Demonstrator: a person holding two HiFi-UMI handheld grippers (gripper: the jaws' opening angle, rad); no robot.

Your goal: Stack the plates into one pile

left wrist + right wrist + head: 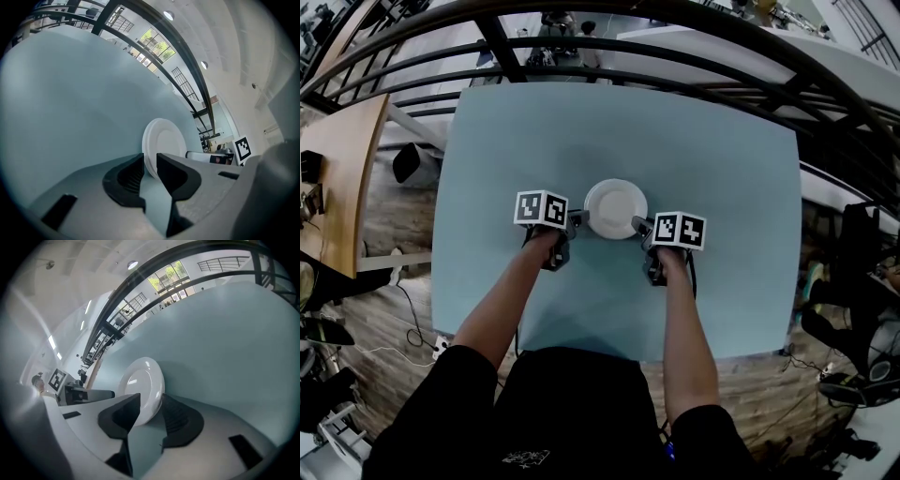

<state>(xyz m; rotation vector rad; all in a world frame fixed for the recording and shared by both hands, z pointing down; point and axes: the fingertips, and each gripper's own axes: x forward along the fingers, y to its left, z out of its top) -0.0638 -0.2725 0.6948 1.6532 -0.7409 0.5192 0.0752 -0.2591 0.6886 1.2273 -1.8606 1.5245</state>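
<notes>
A white plate lies flat in the middle of the pale blue table, just above centre in the head view. Whether more plates lie under it I cannot tell, though no other plate shows anywhere on the table. The left tool meets the plate's left edge. In the left gripper view its jaws stand narrow with the rim filling the gap, so I judge it to be clamped on the plate. The right tool is at the opposite edge. In the right gripper view its jaws stand wide apart with the rim of the plate between them and not pinched.

The main risk lies on the left. If that hand draws back or lifts before the jaws let go, the plate would be dragged across the smooth table or tipped up on its far edge. Anything stacked beneath could slide out of line. On the right the danger is smaller but real. The rim sits inside the open jaws, so a pull upward or a roll of the wrist could hook the lower jaw under the edge and flip the glossy plate. A straight retreat along the table surface looks safer. Both tools sit close to the plate, so moving them off at the same time could nudge it between them.
</notes>
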